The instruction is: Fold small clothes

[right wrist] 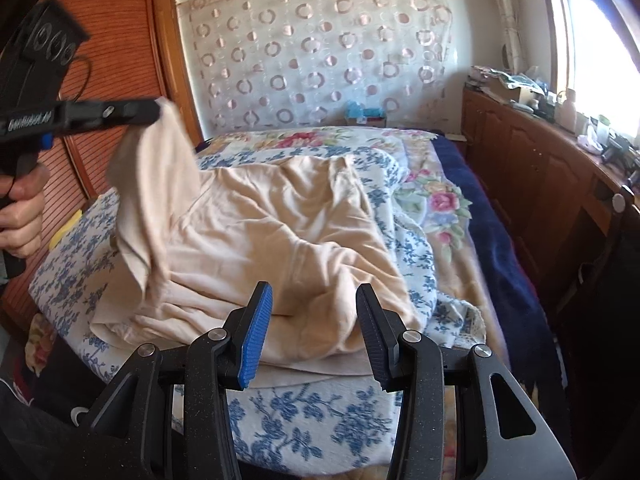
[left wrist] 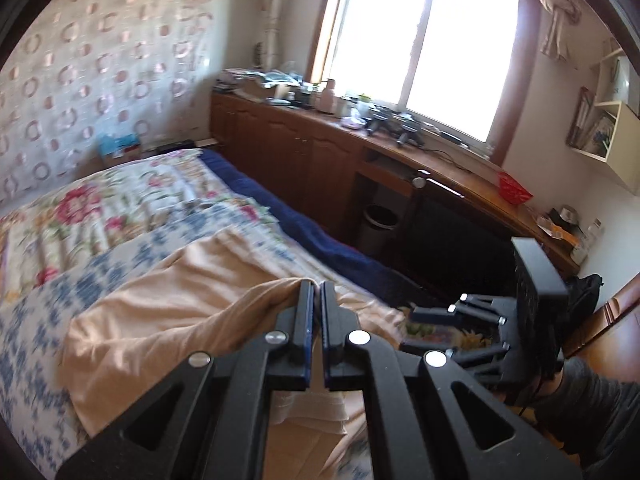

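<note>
Right wrist view: left gripper fingers pinch a corner of the crumpled beige cotton garment, lifted off the floral-quilted bed. Right gripper fingers wide, holding nothing. Writing on left gripper unreadable.

Left gripper pinched a corner of the beige garment above the bed.

Its jaws stood nearly together with the cloth's edge caught at their tips, and the fabric draped away to the gripper's left and below it over a blue-flowered sheet. To its right and lower sat the right gripper, its fingers spread. Ahead and to the right ran a wooden cabinet under a bright window.
</note>
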Motion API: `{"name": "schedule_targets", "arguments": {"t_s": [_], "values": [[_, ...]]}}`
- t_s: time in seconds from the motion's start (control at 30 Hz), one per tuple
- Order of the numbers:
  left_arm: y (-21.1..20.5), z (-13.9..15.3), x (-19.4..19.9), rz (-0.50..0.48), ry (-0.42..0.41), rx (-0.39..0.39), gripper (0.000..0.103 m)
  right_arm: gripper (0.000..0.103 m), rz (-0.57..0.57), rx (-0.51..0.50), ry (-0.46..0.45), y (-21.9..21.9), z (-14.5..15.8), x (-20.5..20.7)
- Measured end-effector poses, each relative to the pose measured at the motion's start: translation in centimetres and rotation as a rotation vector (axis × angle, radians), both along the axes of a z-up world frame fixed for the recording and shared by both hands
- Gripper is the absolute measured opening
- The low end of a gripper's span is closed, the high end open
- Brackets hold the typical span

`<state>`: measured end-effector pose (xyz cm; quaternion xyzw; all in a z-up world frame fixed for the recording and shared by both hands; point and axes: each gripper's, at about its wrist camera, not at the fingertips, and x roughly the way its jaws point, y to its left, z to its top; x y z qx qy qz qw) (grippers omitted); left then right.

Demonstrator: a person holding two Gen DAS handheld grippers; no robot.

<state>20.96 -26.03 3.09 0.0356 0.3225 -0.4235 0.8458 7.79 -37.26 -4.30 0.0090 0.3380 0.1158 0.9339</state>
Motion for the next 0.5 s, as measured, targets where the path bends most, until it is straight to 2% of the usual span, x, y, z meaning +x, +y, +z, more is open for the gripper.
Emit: {"name": "schedule_targets", "arguments": {"t_s": [0.13, 0.23, 0.3, 0.37, 0.5], "values": [[-3.5, 0.0, 0.7, -0.018, -0.002, 0.039, 0.001, 0.044, -0.013, 0.011, 0.000, -0.8, 0.0, -0.4], [-4.6, -2.0, 1.9, -0.022, 0.077, 0.073, 0.001, 0.044, -0.015, 0.016, 0.000, -0.9, -0.1, -0.6], [-4.3, -3.4, 2.1, -0.015, 0.104, 0.094, 0.002, 0.044, -0.014, 0.015, 0.002, -1.0, -0.2, -0.4], [-3.5, -4.6, 2.3, 0.007, 0.132, 0.126, 0.009, 0.044, -0.015, 0.010, 0.007, -1.0, -0.4, -0.3], [-0.2, -5.0, 1.4, 0.044, 0.106, 0.148, 0.010, 0.044, -0.015, 0.006, 0.007, -1.0, -0.5, 0.0]]}}
